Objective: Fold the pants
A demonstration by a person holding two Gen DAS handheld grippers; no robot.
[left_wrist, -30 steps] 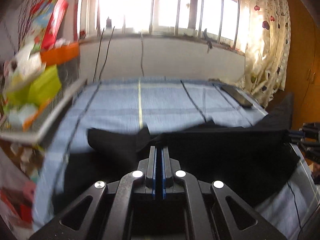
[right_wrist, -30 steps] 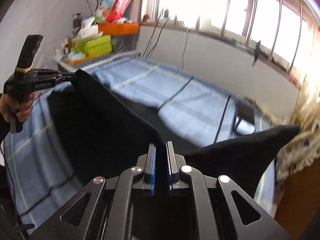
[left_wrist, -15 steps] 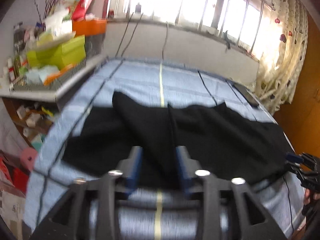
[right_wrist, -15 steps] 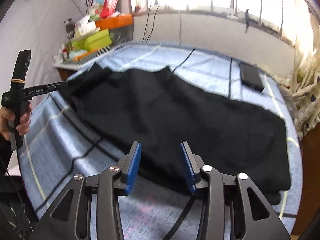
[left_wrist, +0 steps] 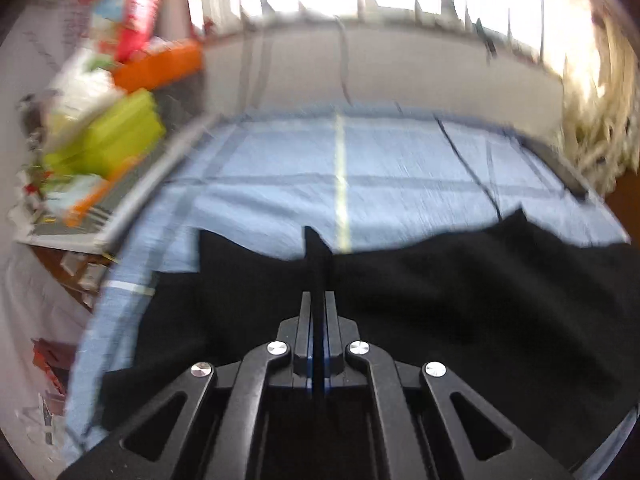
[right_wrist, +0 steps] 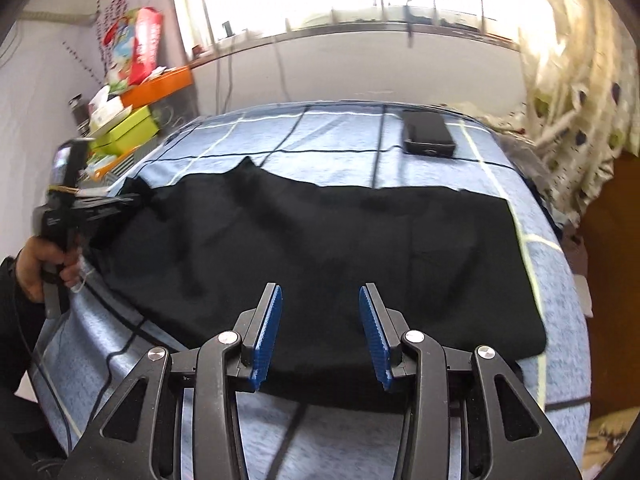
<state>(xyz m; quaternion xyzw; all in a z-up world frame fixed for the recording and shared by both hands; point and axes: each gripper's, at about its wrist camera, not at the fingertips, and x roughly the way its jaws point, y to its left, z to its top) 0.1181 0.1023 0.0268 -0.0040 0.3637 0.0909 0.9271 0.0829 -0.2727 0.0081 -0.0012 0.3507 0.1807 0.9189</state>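
Left gripper [left_wrist: 319, 300] pinches the black cloth pants [right_wrist: 320, 248] at nine o'clock to pull a fold — right gripper [right_wrist: 319, 334] hovers spread, empty.

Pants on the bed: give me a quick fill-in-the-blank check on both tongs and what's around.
1. The left tongs are ____ on a pinch of the black pants.
2. The right tongs are ____, holding nothing.
3. The pants lie on a ____ checked bedsheet.
4. The dark phone rests on the sheet, ____ the pants.

Missing words: shut; open; blue; beyond
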